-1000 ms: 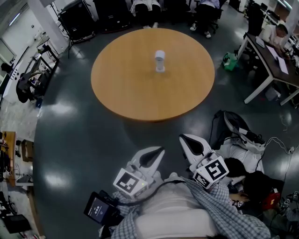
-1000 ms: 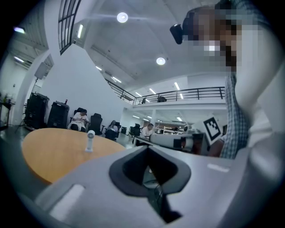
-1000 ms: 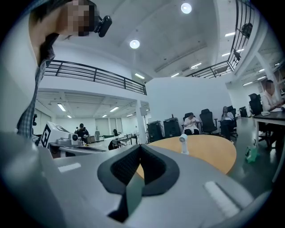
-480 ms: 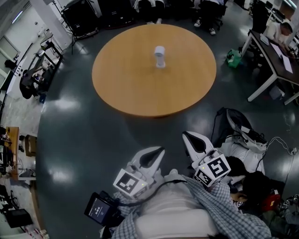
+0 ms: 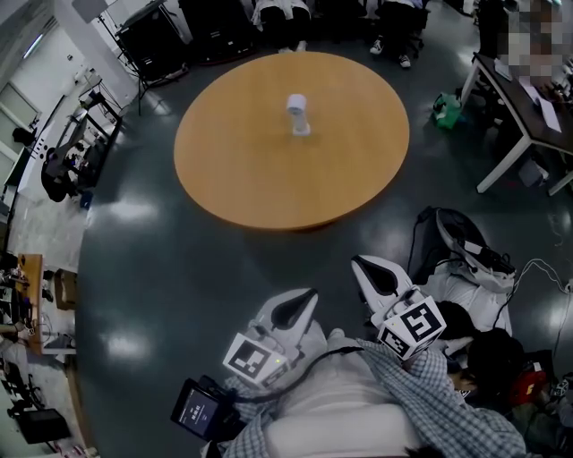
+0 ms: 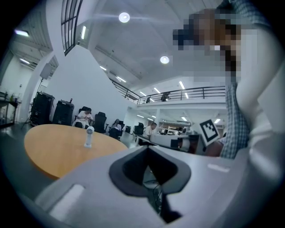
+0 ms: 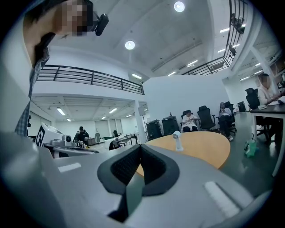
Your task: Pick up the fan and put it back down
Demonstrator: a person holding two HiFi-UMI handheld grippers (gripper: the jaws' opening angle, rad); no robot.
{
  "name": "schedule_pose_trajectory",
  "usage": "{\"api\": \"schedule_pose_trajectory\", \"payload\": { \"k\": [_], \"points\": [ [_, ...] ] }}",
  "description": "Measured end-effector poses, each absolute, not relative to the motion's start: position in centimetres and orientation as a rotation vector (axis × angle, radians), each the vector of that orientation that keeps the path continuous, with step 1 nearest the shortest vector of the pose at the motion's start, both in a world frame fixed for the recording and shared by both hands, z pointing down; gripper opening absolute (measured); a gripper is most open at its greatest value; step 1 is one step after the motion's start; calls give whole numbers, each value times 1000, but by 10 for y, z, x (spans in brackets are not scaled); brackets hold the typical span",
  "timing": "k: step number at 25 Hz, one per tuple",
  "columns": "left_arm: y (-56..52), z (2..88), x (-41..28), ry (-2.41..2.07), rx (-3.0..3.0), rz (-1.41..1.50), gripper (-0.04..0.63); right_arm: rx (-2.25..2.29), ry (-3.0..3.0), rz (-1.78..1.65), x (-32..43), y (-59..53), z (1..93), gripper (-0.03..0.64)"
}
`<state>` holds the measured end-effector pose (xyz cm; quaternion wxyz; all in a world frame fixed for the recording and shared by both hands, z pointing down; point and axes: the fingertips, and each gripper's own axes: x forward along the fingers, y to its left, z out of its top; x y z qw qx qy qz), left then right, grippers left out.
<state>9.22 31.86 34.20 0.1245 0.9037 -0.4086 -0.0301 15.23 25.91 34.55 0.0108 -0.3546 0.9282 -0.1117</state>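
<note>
A small white fan [image 5: 296, 114] stands upright near the middle of the round wooden table [image 5: 242, 179]. It shows small and far in the left gripper view [image 6: 88, 136] and in the right gripper view [image 7: 177, 140]. Both grippers are held close to the person's body, well short of the table over the dark floor. My left gripper [image 5: 305, 295] has its jaw tips together with nothing between them. My right gripper [image 5: 359, 265] is shut and empty too, its tips meeting.
Dark bags and a cable [image 5: 452, 246] lie on the floor right of the right gripper. A white desk [image 5: 524, 116] stands at the far right, with a green object [image 5: 448, 110] beside it. Seated people and chairs [image 5: 286, 18] ring the table's far side. Equipment racks [image 5: 81, 143] line the left.
Both grippers have drifted slightly lower and to the right in the head view, and the table with the fan has shifted a little left. Both jaws stay shut.
</note>
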Motion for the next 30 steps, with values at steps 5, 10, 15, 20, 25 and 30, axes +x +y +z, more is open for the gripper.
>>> {"api": "schedule_pose_trajectory", "payload": {
  "k": [5,10,15,20,25,30],
  "points": [
    [301,345,89,-1180,2651,-78,0,-1136,2882,-357,154,247,350,3],
    [267,346,83,-1140,2682,-88,0,-1186,2873,-339,149,219,352,3],
    [212,345,71,-1116,2710,-114,0,-1204,2872,-299,139,172,351,3],
    [154,337,43,-1072,2719,-119,0,-1252,2851,-284,111,108,340,3],
    [96,333,11,-1029,2731,-119,0,-1290,2833,-283,82,51,336,3],
    [54,344,-14,-990,2769,-41,0,-1348,2861,-229,64,1,341,3]
  ]
}}
